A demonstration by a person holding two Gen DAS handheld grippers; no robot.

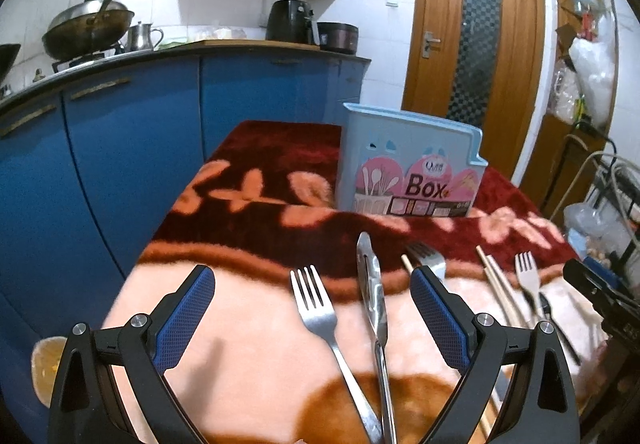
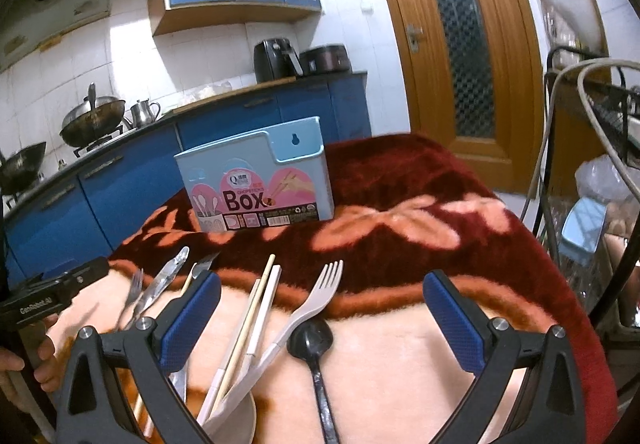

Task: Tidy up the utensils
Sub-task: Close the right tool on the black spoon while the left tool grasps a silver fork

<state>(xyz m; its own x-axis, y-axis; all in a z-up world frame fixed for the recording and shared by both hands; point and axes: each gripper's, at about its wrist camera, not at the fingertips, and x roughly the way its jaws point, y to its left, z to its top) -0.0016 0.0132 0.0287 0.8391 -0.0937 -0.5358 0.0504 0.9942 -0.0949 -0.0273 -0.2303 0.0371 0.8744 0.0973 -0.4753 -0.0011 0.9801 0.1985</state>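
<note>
A light-blue chopsticks box (image 1: 408, 164) (image 2: 256, 180) stands upright at the back of the blanket-covered table. Utensils lie in a row in front of it. In the left wrist view a steel fork (image 1: 316, 308) and steel tongs (image 1: 374, 300) lie between the open fingers of my left gripper (image 1: 312, 312), with a second steel fork (image 1: 426, 256), chopsticks (image 1: 500, 288) and a pale plastic fork (image 1: 528, 276) further right. In the right wrist view my right gripper (image 2: 320, 312) stands open over the chopsticks (image 2: 256, 308), pale fork (image 2: 316, 304) and a black spoon (image 2: 312, 340). Neither holds anything.
A red and peach floral blanket (image 1: 248, 200) covers the table. A white cup (image 2: 236, 424) sits at the near edge under the chopsticks. Blue kitchen cabinets (image 1: 120, 148) run along the left. A wire rack with bags (image 2: 600, 172) stands to the right, with a wooden door (image 1: 472, 44) behind.
</note>
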